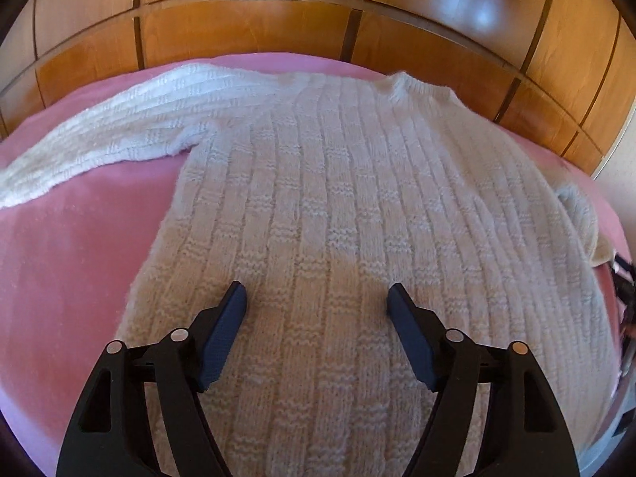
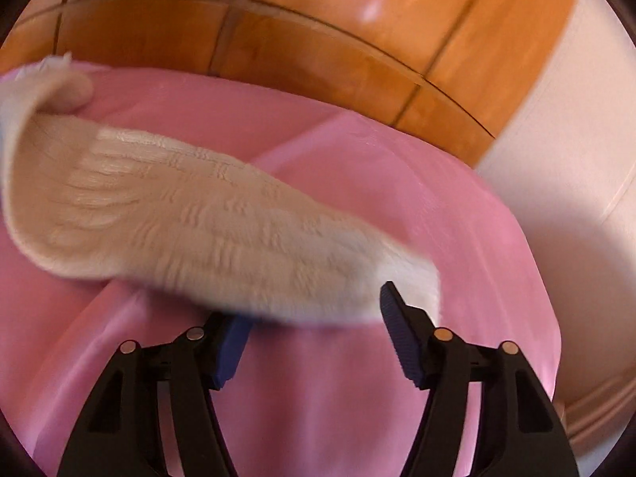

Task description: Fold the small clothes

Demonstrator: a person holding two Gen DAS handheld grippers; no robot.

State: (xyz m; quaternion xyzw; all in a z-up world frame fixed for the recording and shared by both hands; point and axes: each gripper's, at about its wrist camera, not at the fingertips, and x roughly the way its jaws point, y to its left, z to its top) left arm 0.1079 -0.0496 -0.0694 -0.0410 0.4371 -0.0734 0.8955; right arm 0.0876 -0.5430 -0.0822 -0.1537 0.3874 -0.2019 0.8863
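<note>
A white ribbed knit sweater [image 1: 338,206] lies flat on a pink bed cover [image 1: 71,262], collar at the far side. Its left sleeve [image 1: 119,135] stretches out to the left. My left gripper [image 1: 317,298] is open and empty, hovering over the sweater's lower body. In the right wrist view the sweater's other sleeve [image 2: 206,218] lies across the pink cover, blurred, with its cuff end [image 2: 413,290] over my open right gripper [image 2: 314,310]. The sleeve covers the left fingertip. The jaws stand wide apart and do not pinch it.
A wooden panelled wardrobe [image 1: 278,20] stands behind the bed, also in the right wrist view [image 2: 318,39]. A white wall [image 2: 576,139] is at the right. The other gripper's black parts [image 1: 624,278] show at the right edge of the left wrist view.
</note>
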